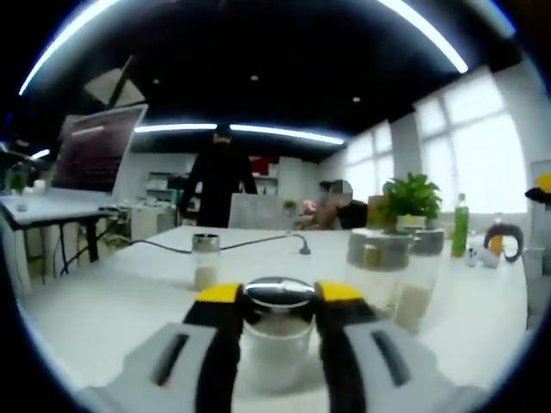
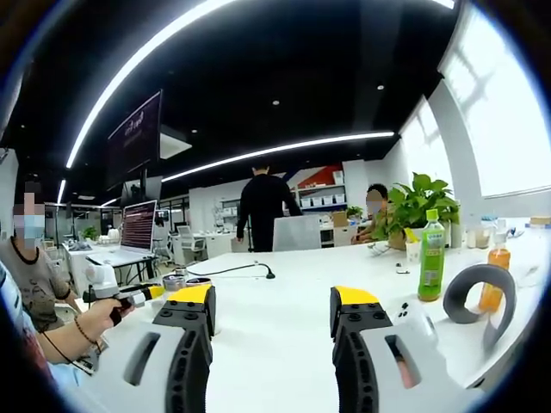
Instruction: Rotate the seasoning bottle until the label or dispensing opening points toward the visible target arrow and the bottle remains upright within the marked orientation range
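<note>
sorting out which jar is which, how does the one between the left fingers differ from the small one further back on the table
The gripped jar sits between the left gripper fingers; the small jar stands free. The gripped jar looks wider and nearer; the small jar looks narrower and farther. Both stand upright, with metal caps and pale contents.

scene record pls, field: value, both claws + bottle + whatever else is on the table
left claw: closed around the seasoning bottle, jaws on either side below its metal cap
bottle pose: upright on the white table
target arrow: not visible
right claw: open, empty, above the table
other jars: small shaker behind; two capped jars to the right
drinks: green bottle, orange bottle
also: potted plant, black cable
people: one standing beyond the table
</note>
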The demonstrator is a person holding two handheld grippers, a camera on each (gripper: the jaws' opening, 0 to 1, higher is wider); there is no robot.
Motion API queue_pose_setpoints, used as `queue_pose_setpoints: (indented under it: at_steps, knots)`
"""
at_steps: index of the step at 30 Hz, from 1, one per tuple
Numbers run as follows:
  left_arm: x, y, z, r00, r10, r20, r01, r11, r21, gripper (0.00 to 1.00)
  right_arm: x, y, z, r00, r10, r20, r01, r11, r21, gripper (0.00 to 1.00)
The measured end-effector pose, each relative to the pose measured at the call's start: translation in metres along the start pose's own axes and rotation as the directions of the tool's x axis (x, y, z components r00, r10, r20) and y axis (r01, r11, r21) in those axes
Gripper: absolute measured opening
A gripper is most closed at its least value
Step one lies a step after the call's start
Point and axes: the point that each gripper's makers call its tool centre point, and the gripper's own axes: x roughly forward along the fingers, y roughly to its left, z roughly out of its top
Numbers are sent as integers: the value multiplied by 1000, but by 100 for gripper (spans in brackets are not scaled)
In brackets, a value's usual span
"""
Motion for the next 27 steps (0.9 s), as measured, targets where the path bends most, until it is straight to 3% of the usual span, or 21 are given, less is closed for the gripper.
queue_pose_setpoints:
  at_steps: [9,17,26,27]
  knots:
    - [-2,-4,0,995,-99,8,99,995,0,34,1,2,-2,1000,6,-6,-6,1000,-3,54]
    - [-1,-7,-1,974,-227,13,227,974,-3,34,0,0,-1,1000,-2,-2,2,1000,-3,54]
    - [0,-12,-2,922,-387,-17,387,922,-5,34,2,2,-3,1000,4,-9,-4,1000,-4,54]
    - [0,-14,-2,911,-412,-19,412,911,-2,34,2,3,-3,1000,8,-11,-8,1000,-5,54]
